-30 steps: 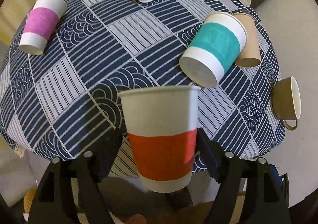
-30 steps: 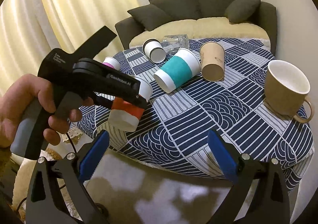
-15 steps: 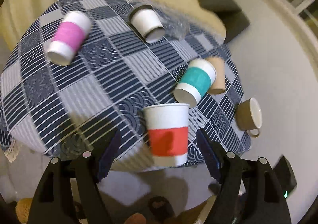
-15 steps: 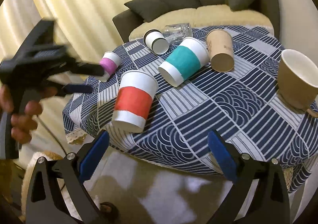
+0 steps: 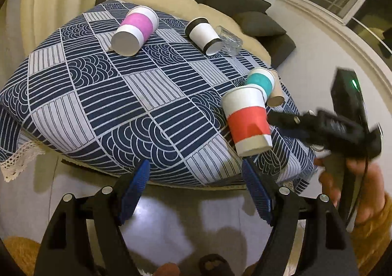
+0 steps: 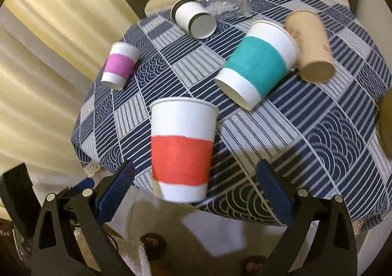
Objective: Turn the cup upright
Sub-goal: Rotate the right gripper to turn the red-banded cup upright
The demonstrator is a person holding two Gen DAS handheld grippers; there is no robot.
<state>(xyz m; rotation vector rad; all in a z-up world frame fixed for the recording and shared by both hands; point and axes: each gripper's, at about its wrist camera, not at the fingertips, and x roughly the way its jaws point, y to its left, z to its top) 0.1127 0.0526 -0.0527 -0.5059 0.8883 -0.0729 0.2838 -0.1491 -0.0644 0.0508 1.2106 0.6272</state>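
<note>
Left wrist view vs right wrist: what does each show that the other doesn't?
Left wrist only: the right gripper's black body in the person's hand, blurred beside the red-banded cup, plus a window at upper right.

Right wrist only: the curtain filling the left side, and the whole side of the tan cup, which the left view mostly hides.

Both: the red-banded cup upright near the table edge, the teal cup, pink cup, black-rimmed cup and clear glass lying on the patterned tablecloth.

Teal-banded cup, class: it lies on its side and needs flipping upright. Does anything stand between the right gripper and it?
Yes. The upright red-banded cup stands at the near table edge, just ahead of the open right gripper. The teal-banded cup lies beyond it, slightly right, beside the brown cup.
</note>
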